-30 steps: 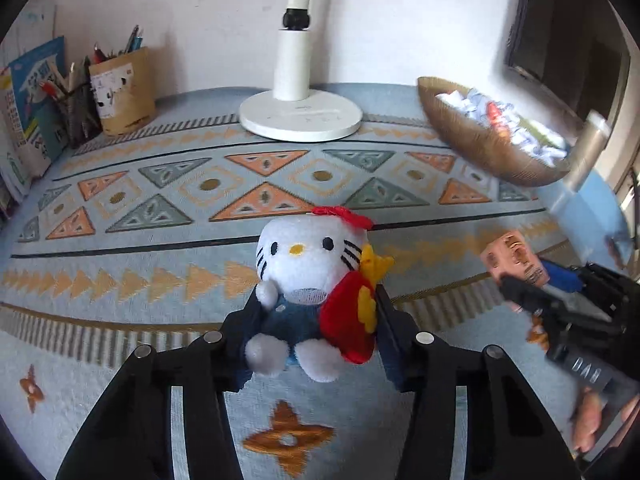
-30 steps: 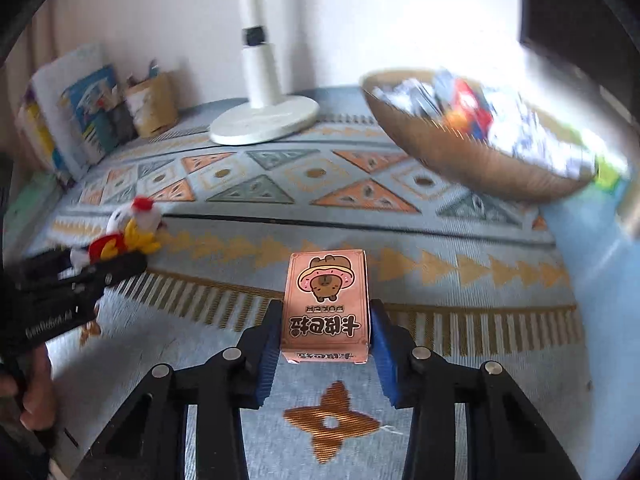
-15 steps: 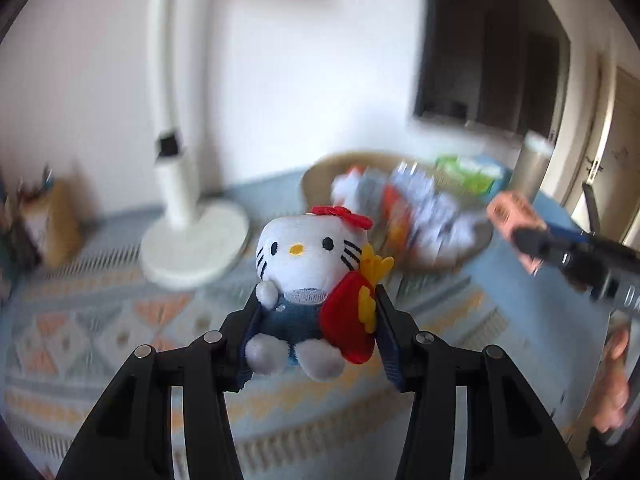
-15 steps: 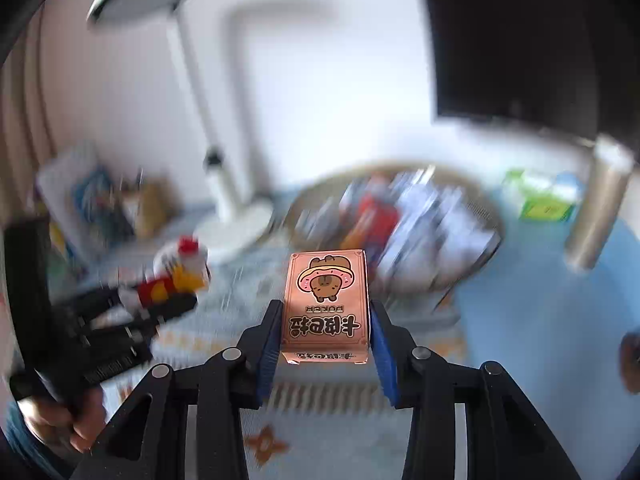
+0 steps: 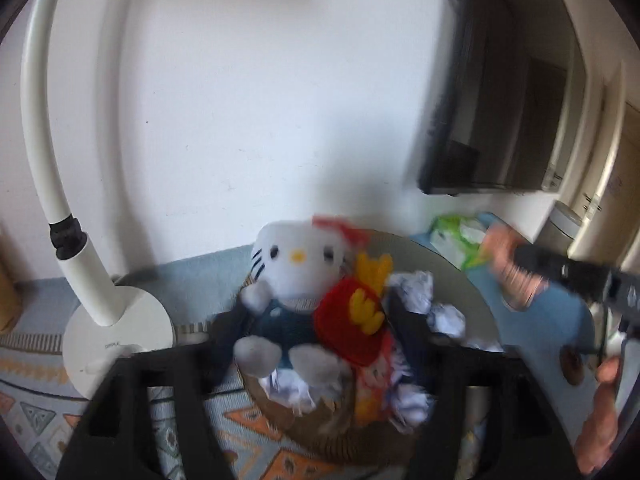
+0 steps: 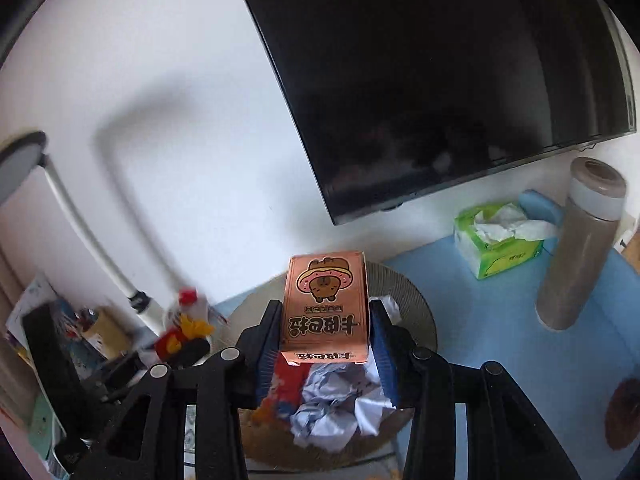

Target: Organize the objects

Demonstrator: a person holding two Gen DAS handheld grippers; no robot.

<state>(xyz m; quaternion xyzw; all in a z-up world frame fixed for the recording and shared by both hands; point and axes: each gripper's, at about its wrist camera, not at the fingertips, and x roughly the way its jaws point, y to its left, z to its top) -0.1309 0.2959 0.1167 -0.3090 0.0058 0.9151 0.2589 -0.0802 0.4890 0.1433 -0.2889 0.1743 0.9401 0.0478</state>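
Note:
My left gripper (image 5: 316,320) is shut on a white cat plush (image 5: 296,280) with a red bow, blue overalls and a red-and-yellow pouch, held in the air over a woven basket (image 5: 476,300) full of crumpled paper. My right gripper (image 6: 324,336) is shut on a copper-pink box (image 6: 326,304) with a cartoon bear, held above the same basket (image 6: 416,308). The plush (image 6: 188,324) and left gripper show at the left of the right wrist view. The box (image 5: 512,268) shows blurred at the right of the left wrist view.
A white desk lamp (image 5: 112,320) stands left of the basket on a patterned cloth. A green tissue box (image 6: 496,240) and a tall grey flask (image 6: 580,244) stand on the blue surface at the right. A dark screen (image 6: 440,72) hangs on the wall. Books and a pen holder (image 6: 104,332) sit far left.
Both grippers have risen from the cloth and moved toward the basket, each still holding its object. The basket now lies directly under both.

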